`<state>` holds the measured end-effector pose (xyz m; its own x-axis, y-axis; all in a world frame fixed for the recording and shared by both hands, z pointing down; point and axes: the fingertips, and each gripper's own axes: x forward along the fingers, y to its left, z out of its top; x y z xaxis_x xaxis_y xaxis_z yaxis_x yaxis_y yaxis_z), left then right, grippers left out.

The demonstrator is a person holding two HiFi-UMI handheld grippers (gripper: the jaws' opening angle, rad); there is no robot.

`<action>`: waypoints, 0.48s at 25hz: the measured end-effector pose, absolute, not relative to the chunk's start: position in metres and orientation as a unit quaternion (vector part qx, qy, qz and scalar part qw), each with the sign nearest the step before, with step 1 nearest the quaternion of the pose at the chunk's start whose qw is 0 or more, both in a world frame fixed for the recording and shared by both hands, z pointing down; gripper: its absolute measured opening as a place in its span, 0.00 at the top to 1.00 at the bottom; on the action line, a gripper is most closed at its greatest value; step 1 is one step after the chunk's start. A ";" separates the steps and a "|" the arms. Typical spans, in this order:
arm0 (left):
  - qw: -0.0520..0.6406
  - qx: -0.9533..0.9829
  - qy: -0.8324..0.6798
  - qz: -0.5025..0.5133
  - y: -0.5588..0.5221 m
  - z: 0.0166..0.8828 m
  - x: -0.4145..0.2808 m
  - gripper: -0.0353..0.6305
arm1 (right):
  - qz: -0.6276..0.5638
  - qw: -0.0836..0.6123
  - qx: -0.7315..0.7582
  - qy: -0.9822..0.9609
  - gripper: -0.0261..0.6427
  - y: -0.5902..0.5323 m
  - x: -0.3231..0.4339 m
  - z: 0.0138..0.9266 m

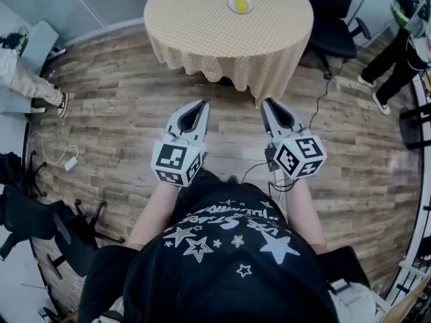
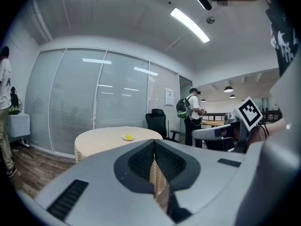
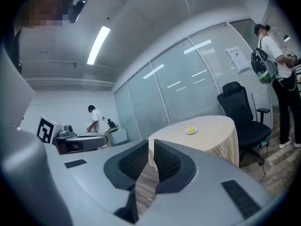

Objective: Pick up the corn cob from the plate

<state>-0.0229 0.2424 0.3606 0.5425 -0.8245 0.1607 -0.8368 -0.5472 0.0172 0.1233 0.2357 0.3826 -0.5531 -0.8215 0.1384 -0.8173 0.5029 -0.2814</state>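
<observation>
corn cob (image 1: 240,3) on plate (image 1: 230,7), near table (image 1: 202,25) far edge, well ahead | right gripper (image 1: 267,103) slightly nearer than left gripper (image 1: 204,103) | both pressed together, empty

A wood-plank floor (image 1: 114,113) fills the room, with a round table under a beige checked cloth (image 1: 195,32) at 12 o'clock and a black office chair (image 1: 333,25) just beside it at 1 o'clock. More dark chairs (image 1: 30,221) stand at 8 o'clock. Behind the table runs a glass partition wall with pale blinds (image 2: 94,102), under a white ceiling with long strip lights (image 2: 190,25).
</observation>
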 end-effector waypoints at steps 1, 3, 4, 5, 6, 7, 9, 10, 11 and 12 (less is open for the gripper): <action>0.047 0.876 -0.474 0.067 0.242 0.361 -0.022 0.93 | -0.156 0.010 -0.472 0.868 0.89 0.236 0.124 0.381; 0.046 0.876 -0.475 0.067 0.242 0.360 -0.020 0.93 | -0.151 0.009 -0.471 0.869 0.89 0.235 0.126 0.379; 0.045 0.877 -0.474 0.067 0.242 0.359 -0.018 0.93 | -0.149 0.010 -0.471 0.869 0.88 0.235 0.127 0.378; 0.043 0.877 -0.474 0.068 0.242 0.359 -0.016 0.93 | -0.149 0.014 -0.470 0.870 0.88 0.235 0.129 0.378; 0.042 0.877 -0.473 0.068 0.243 0.359 -0.014 0.93 | -0.149 0.022 -0.469 0.870 0.88 0.236 0.130 0.377; 0.041 0.877 -0.473 0.068 0.244 0.359 -0.013 0.93 | -0.151 0.031 -0.466 0.871 0.88 0.238 0.132 0.377; 0.041 0.876 -0.476 0.068 0.247 0.359 -0.012 0.93 | -0.155 0.044 -0.462 0.872 0.88 0.240 0.134 0.377; 0.041 0.875 -0.477 0.068 0.247 0.358 -0.011 0.93 | -0.156 0.045 -0.461 0.872 0.88 0.241 0.135 0.378; 0.041 0.874 -0.478 0.070 0.248 0.358 -0.011 0.93 | -0.156 0.043 -0.461 0.873 0.88 0.241 0.136 0.379; 0.040 0.874 -0.478 0.073 0.248 0.359 -0.012 0.93 | -0.157 0.040 -0.461 0.872 0.88 0.241 0.136 0.381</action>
